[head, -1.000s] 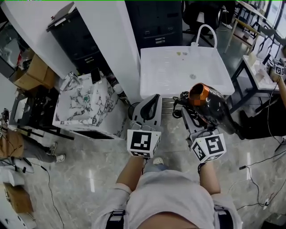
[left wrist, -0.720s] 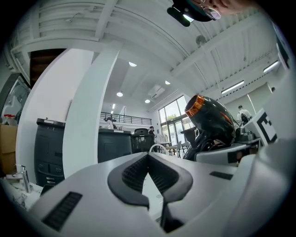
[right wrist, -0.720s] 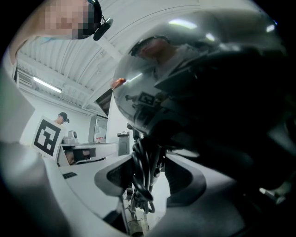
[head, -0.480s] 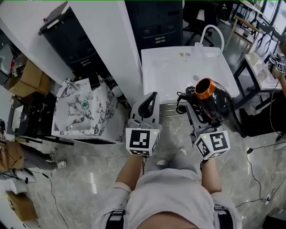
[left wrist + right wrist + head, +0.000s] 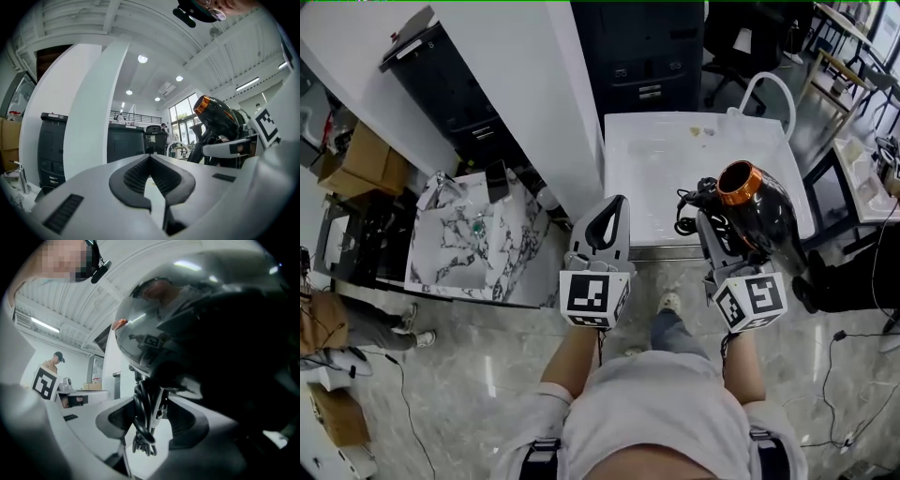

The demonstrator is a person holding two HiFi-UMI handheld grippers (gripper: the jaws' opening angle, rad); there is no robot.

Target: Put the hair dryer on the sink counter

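Place: test lab — freestanding sink counter (image 5: 656, 178) | floor cables (image 5: 831, 375) | cabinet (image 5: 642, 56) | cardboard boxes (image 5: 358, 155)

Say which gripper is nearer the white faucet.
Right. The right gripper, holding the hair dryer, is over the sink's faucet side; the left gripper is at the opposite front corner.

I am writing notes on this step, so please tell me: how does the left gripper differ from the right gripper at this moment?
The left gripper is empty; the right gripper holds the black hair dryer with the orange ring. The left gripper's jaws meet at their tips; the right gripper's jaws stand apart, with the dryer's cord hanging between them. Both point toward the white sink.
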